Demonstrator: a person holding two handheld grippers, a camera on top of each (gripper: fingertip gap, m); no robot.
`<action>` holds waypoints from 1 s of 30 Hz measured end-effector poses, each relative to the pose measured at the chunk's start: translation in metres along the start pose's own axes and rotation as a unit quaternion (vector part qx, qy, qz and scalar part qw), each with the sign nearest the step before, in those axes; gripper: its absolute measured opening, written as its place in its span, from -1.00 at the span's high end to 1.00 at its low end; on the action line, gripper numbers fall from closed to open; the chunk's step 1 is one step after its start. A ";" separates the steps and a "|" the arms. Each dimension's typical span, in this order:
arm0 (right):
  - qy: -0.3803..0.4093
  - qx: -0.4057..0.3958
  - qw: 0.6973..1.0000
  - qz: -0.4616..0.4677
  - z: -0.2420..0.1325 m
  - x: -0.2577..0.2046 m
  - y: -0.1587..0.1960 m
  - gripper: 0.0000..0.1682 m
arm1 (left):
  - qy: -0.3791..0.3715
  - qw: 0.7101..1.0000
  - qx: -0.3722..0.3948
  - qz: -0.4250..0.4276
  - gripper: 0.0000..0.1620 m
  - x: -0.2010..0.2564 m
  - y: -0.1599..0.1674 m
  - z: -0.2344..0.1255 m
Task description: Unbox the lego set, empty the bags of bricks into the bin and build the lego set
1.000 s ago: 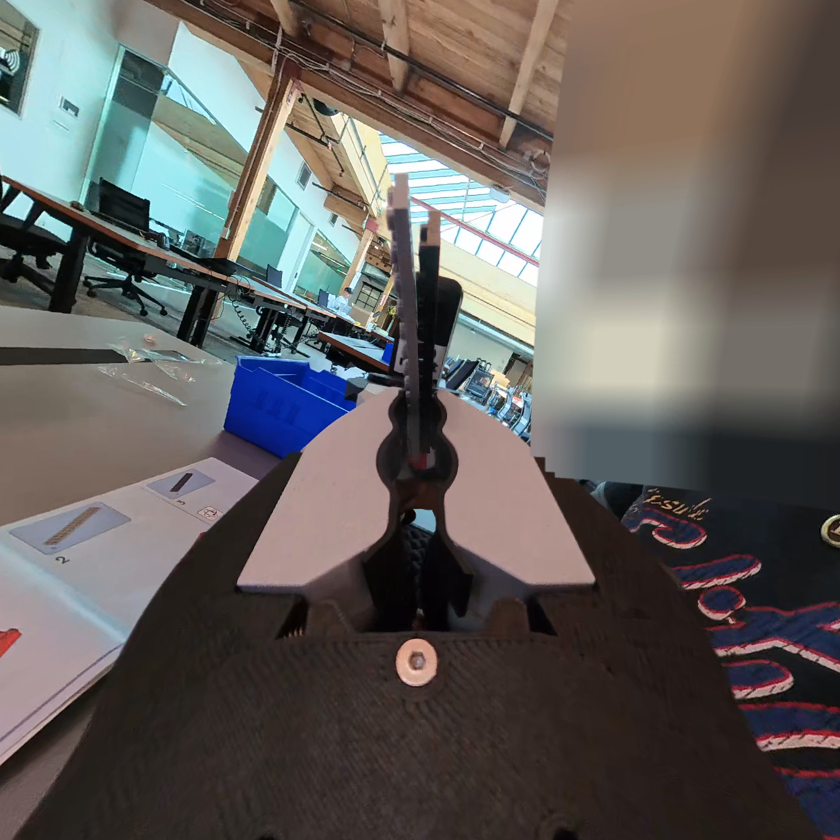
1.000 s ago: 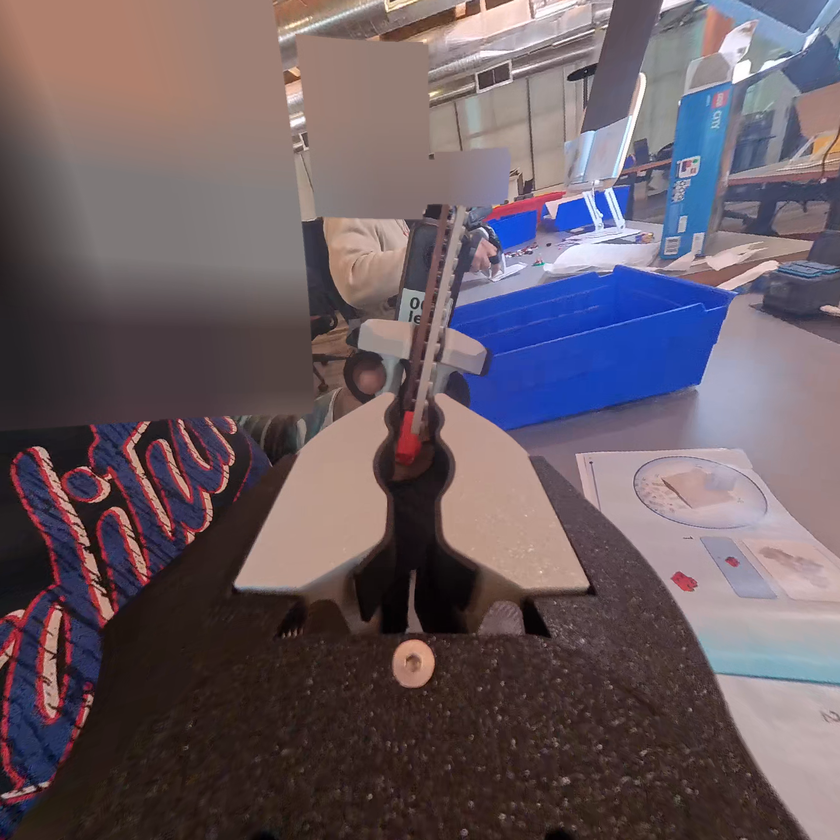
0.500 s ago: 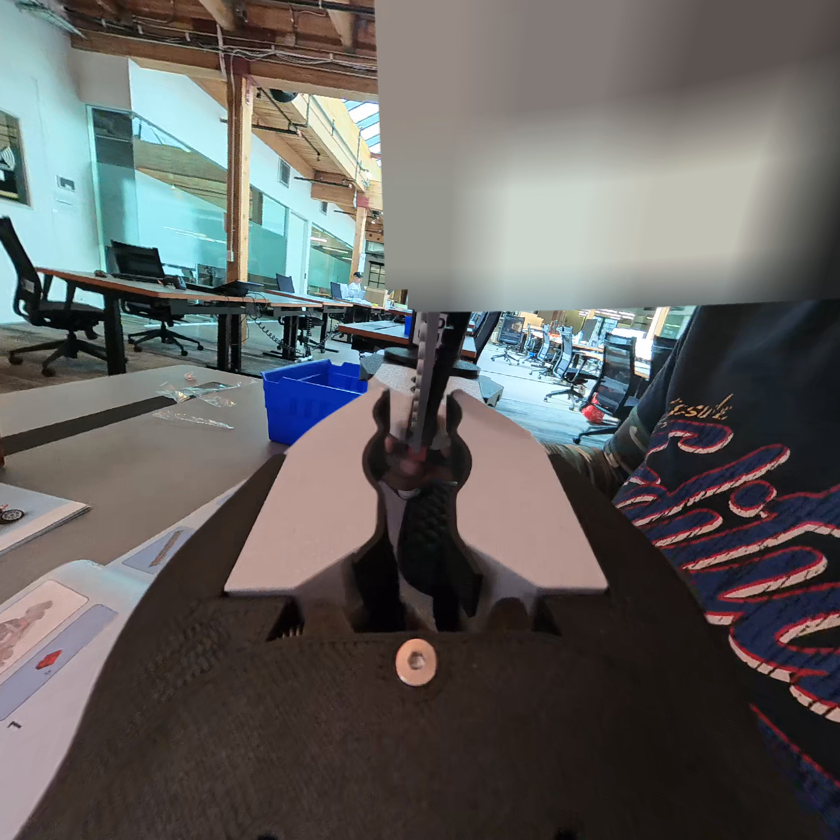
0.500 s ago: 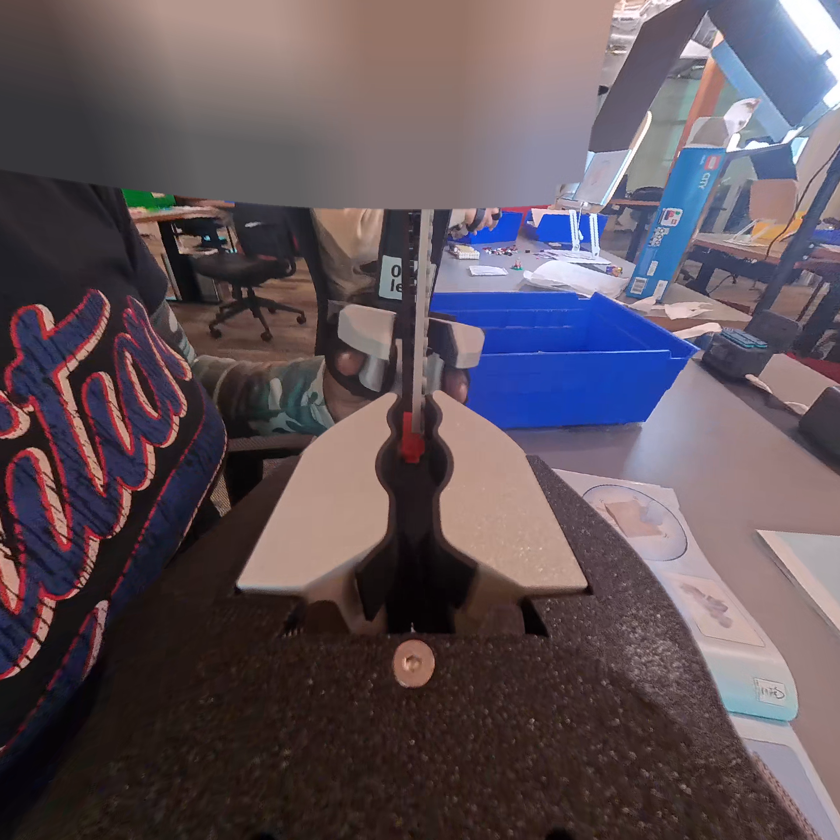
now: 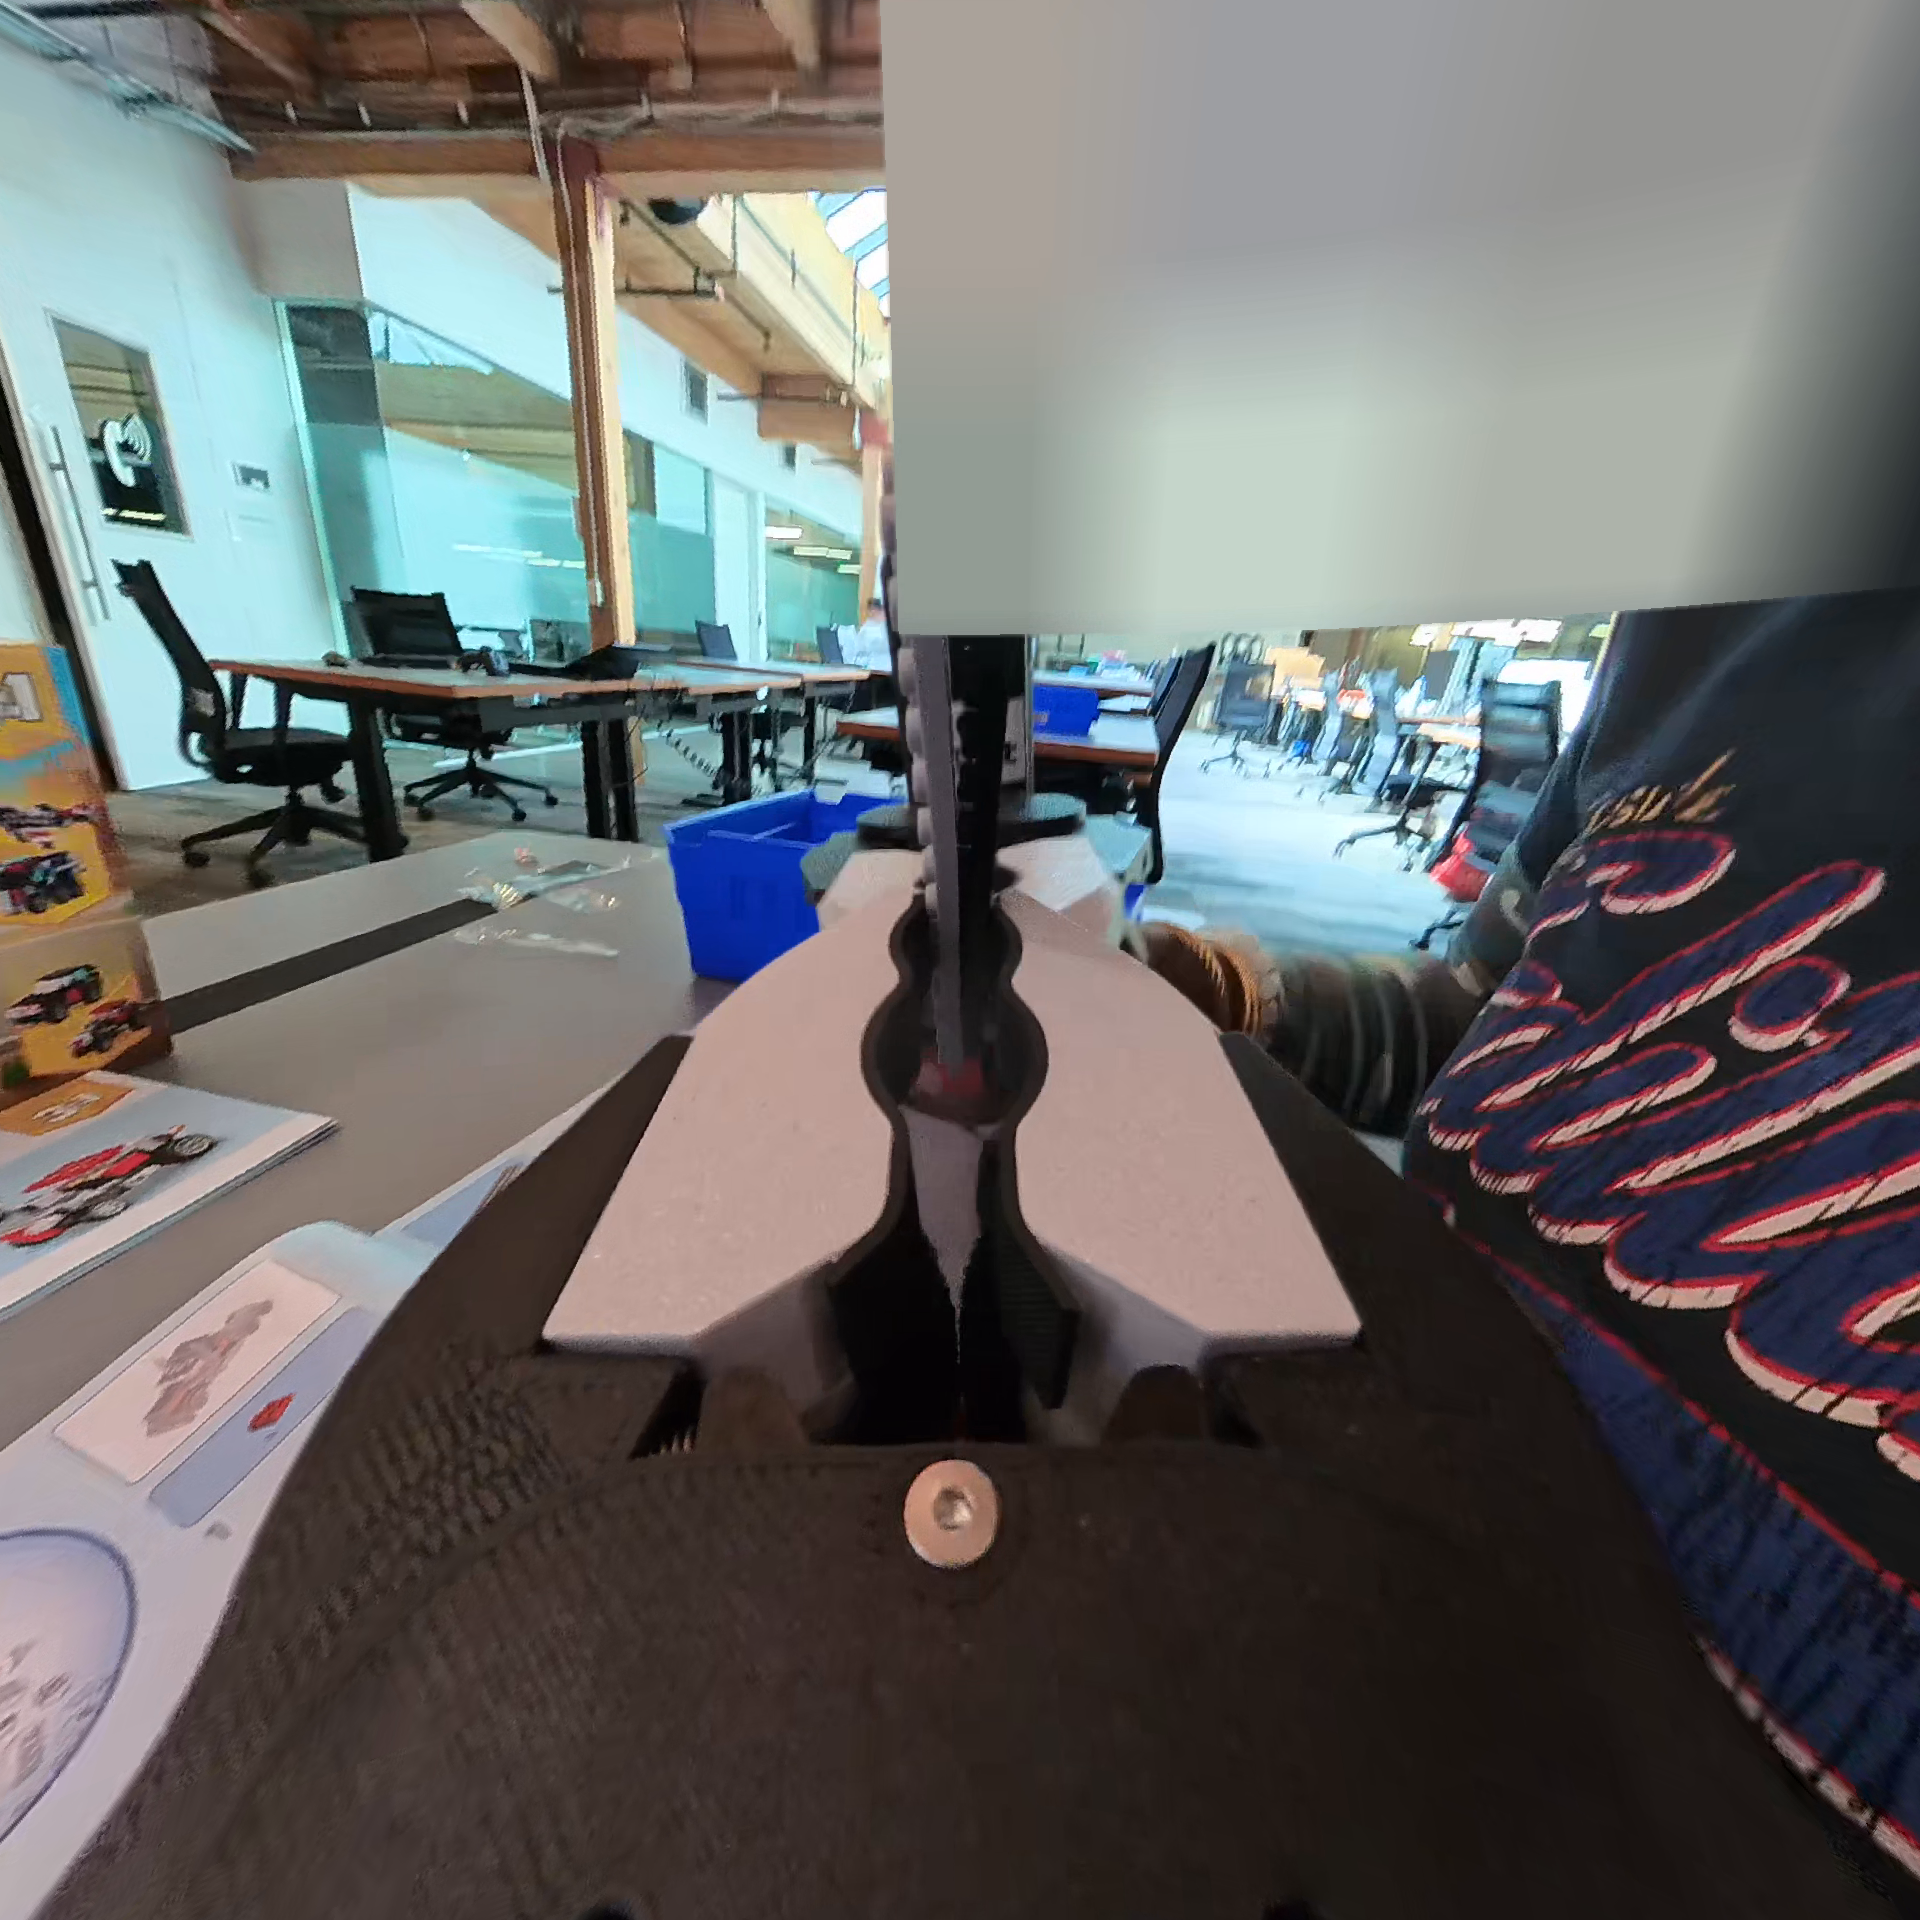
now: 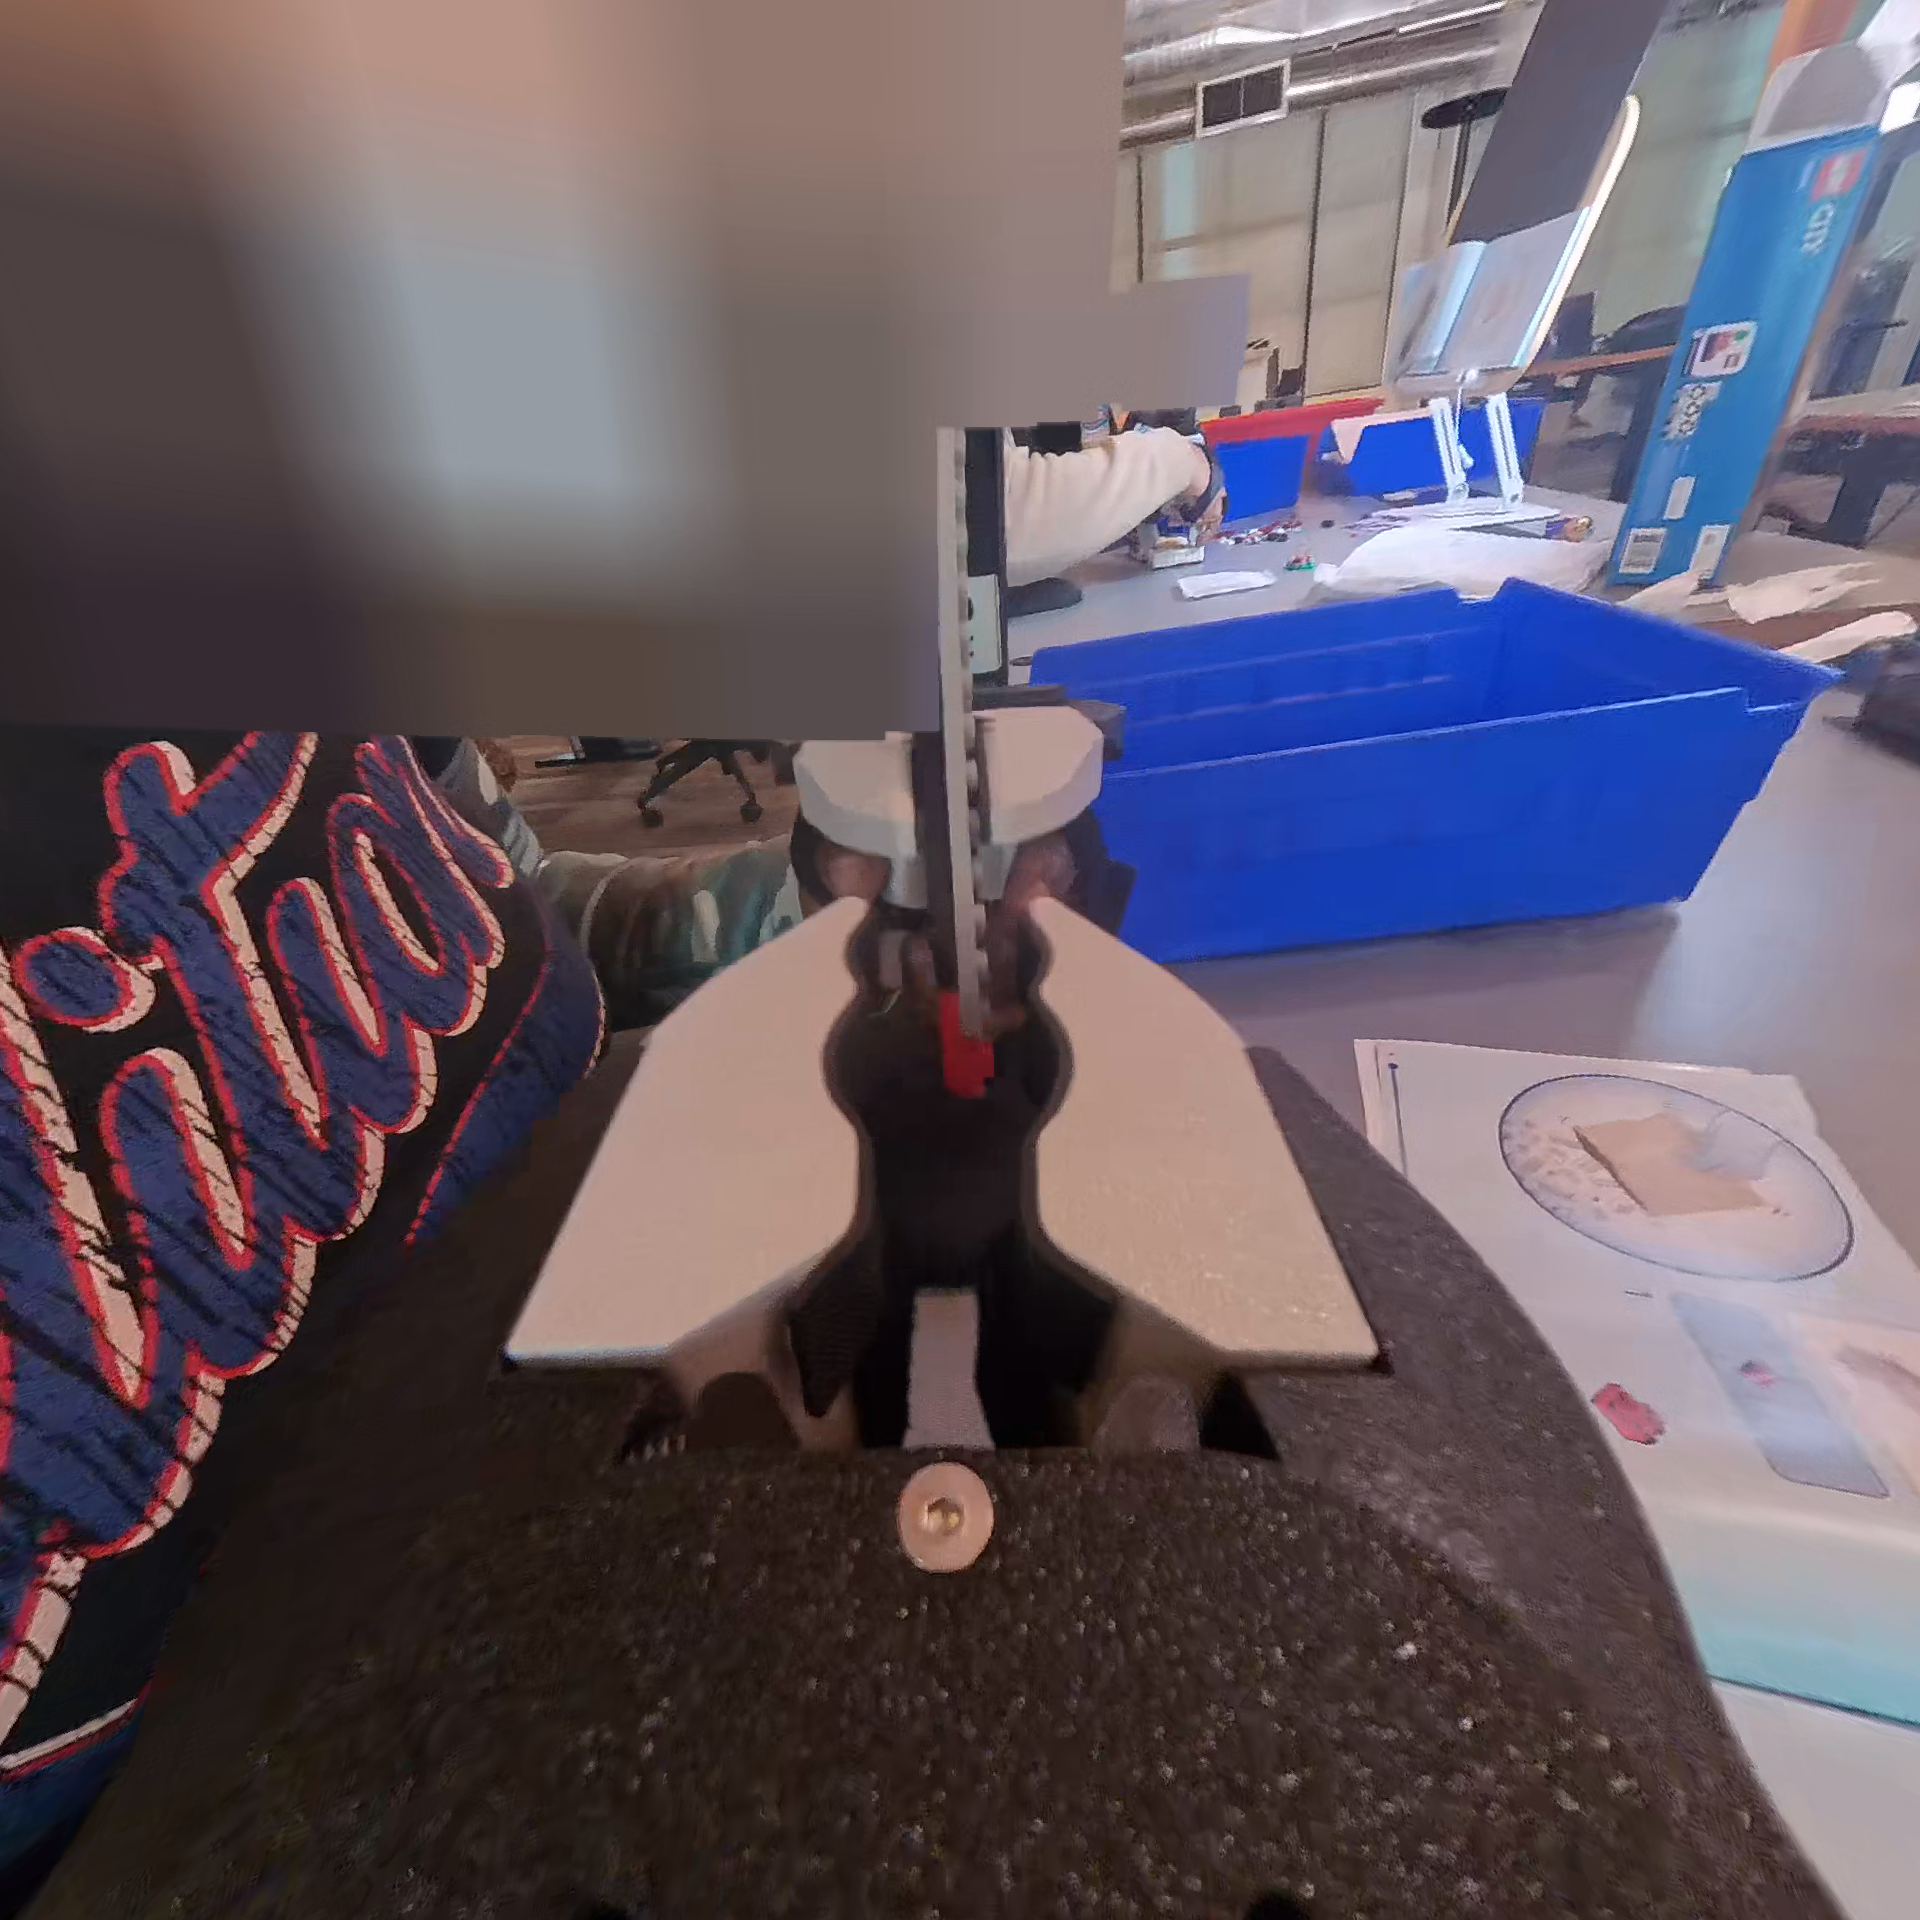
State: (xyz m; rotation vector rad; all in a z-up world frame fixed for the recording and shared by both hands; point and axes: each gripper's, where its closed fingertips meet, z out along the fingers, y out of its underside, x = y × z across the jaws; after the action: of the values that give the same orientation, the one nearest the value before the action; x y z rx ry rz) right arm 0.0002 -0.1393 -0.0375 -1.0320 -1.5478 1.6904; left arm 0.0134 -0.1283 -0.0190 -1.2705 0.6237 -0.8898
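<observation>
A long grey lego plate with a black strip along it stands edge-on between my two grippers, which face each other above the table edge. A small red brick sits at its near end in the right wrist view. My left gripper is shut on one end of the plate. My right gripper is shut on the other end. The left gripper's fingers show beyond the plate in the right wrist view. The plate's top is hidden by a blur patch.
A blue bin stands on the grey table, also in the left wrist view. An open instruction booklet lies by the grippers. Empty plastic bags, a lego box and a person's dark printed shirt are close. Only a small space, under 4 cm, lies between the two pairs of fingers.
Both grippers have kept hold of the plate while turning. The left view has tipped down from the ceiling to level; the right view has swung slightly back toward the table.
</observation>
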 end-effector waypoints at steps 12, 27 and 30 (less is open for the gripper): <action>-0.019 0.003 0.999 -0.030 0.003 0.003 0.015 0.89 | -0.008 0.998 -0.056 0.008 0.83 0.000 0.009 0.001; -0.027 0.007 0.999 0.016 0.003 0.011 0.029 0.79 | -0.017 0.999 -0.028 -0.036 0.89 -0.012 0.011 -0.004; -0.029 0.011 0.999 0.015 0.003 0.011 0.027 0.82 | -0.017 0.998 -0.050 -0.024 0.89 -0.011 0.018 -0.002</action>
State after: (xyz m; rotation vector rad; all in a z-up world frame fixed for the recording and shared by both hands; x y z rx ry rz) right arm -0.0068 -0.1346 -0.0662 -1.0082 -1.5552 1.7690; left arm 0.0099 -0.1192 -0.0376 -1.3932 0.6197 -0.8850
